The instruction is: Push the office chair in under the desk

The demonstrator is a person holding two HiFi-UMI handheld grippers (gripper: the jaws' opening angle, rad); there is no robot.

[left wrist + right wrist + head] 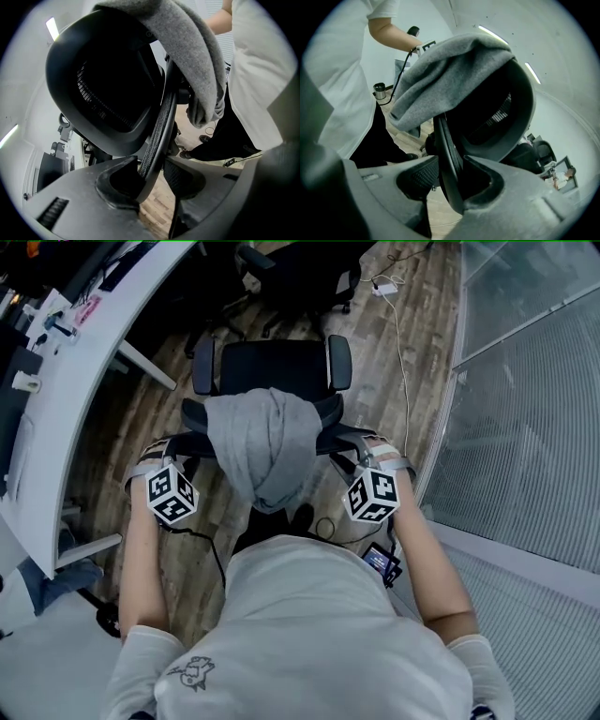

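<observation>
The chair point(272, 367) stood on the floor beside the table point(84, 381), not yet under it; its seat faced along the table edge, not toward it. The left claw point(154, 183) stood wide, astride the left rim point(161, 126) of the backrest; the right claw point(445, 183) stood likewise astride the right rim point(447, 145). In each case the rim lay in one jaw's notch and the opposite pad appeared just clear of it; we judged that neither claw clamped.

Hazards, as we judged them:
1. Slip; an unclamped rim could leave its claw if the push turned sideways.
2. Swivel; unequal force at the two rims could spin the seat instead of rolling the chair.
3. Collision; the armrests point(203, 365) could strike the table edge or its leg point(145, 365) unless the chair was first turned toward the table.
4. Garment point(267, 451); draped loose over the backrest, it could slide off and foul the base.
5. Cable point(401, 343); it lay on the floor near the chair and could snag a wheel.
</observation>
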